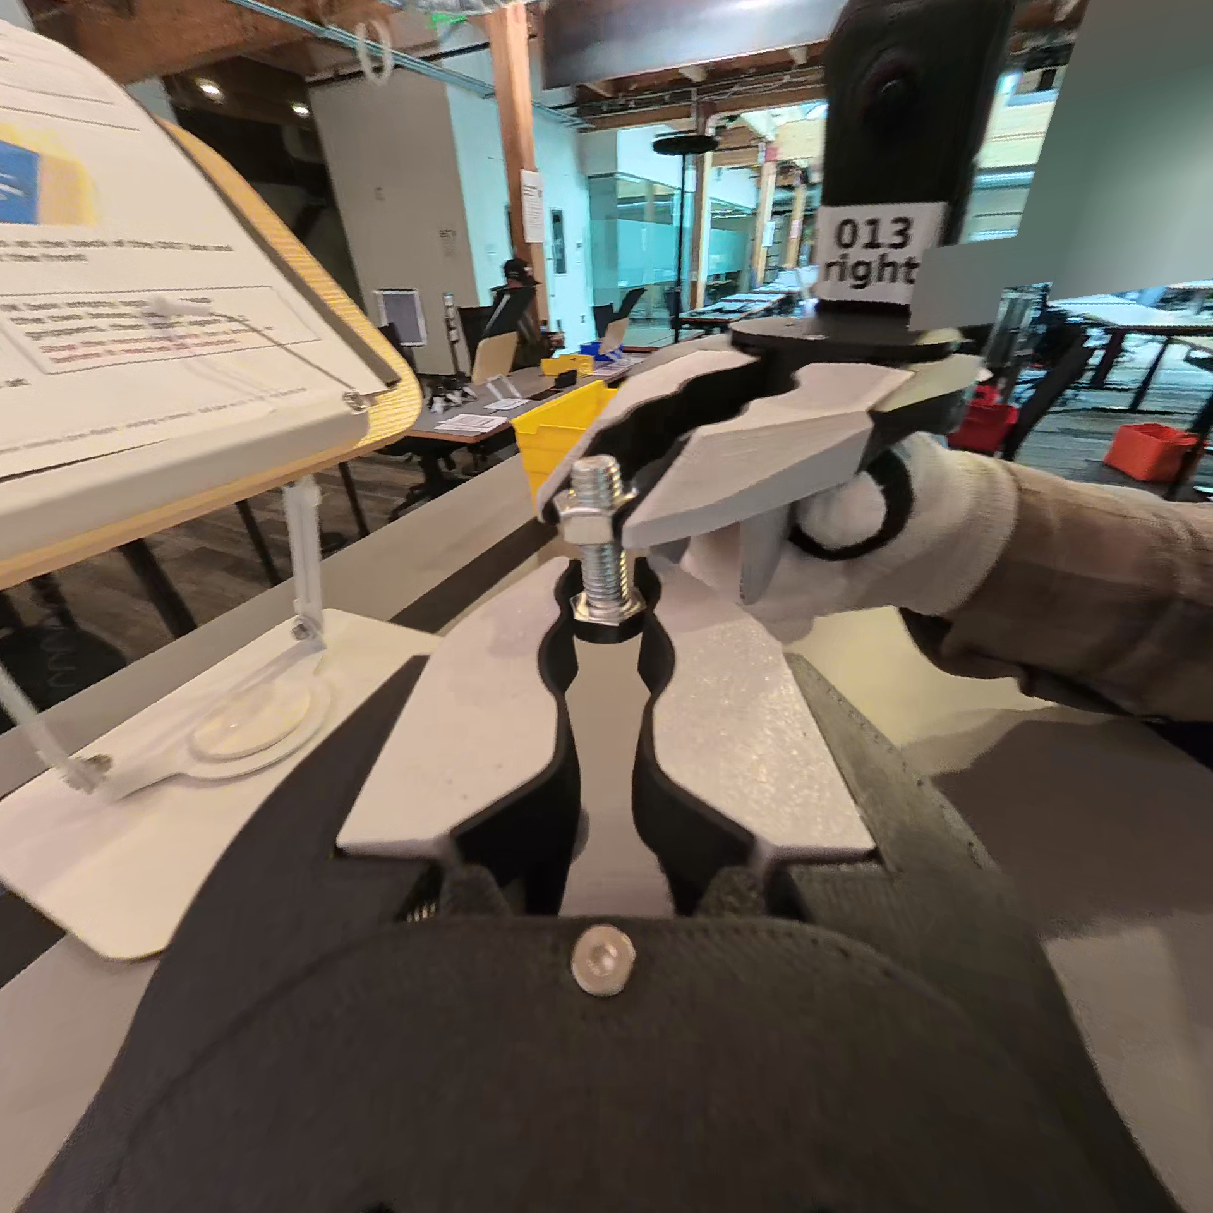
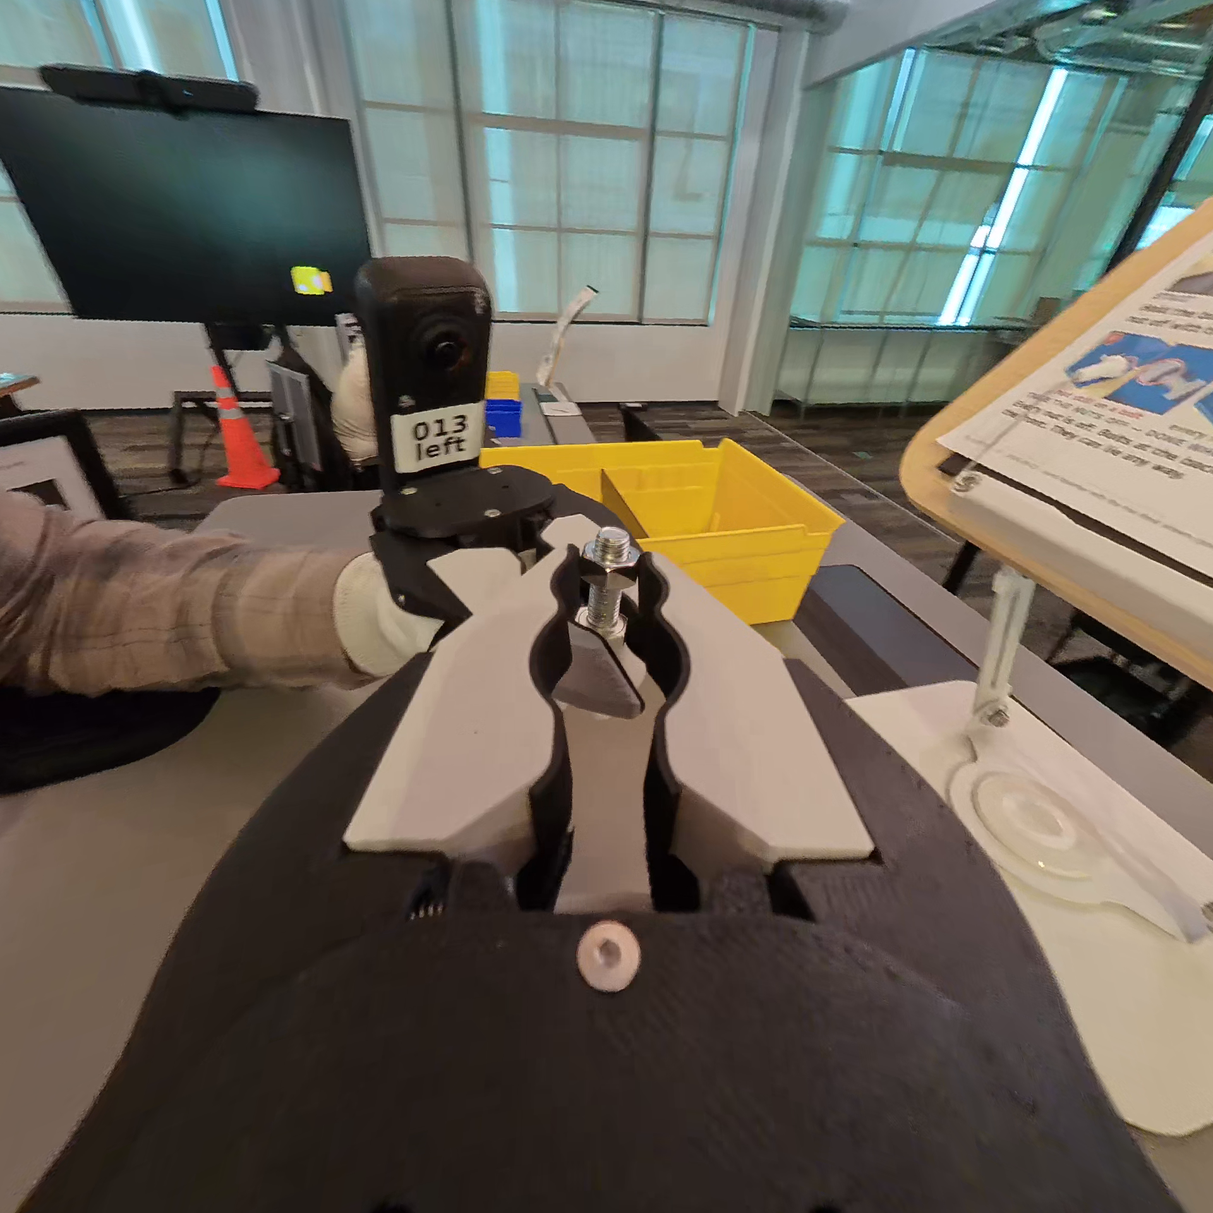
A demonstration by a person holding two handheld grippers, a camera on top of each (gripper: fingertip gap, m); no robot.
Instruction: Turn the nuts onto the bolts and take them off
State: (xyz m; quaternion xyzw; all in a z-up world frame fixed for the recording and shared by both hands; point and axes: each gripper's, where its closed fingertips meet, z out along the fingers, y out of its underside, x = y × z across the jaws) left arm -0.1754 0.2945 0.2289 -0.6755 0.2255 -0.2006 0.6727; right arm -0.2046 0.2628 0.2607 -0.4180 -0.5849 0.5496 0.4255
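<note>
A silver bolt point(image 1: 602, 570) stands upright, thread end up. My left gripper point(image 1: 607, 600) is shut on the bolt's hex head point(image 1: 607, 609), holding it above the grey table. My right gripper point(image 1: 587, 515) comes in from the right and is shut on a silver hex nut point(image 1: 594, 520) threaded near the top of the bolt. In the right wrist view my right gripper point(image 2: 609, 570) clamps the nut point(image 2: 610, 568), with the bolt shank point(image 2: 602, 607) below it and the left gripper point(image 2: 600, 646) underneath holding the head.
A yellow divided bin point(image 2: 722, 525) sits just behind the bolt and also shows in the left wrist view point(image 1: 554, 426). A tilted document stand point(image 1: 164, 295) on a white base point(image 1: 164, 820) is on the far side point(image 2: 1083, 426). Gloved hands point(image 1: 886, 525) hold both grippers. One gripper's finger ends stand about 4 centimeters off the other's.
</note>
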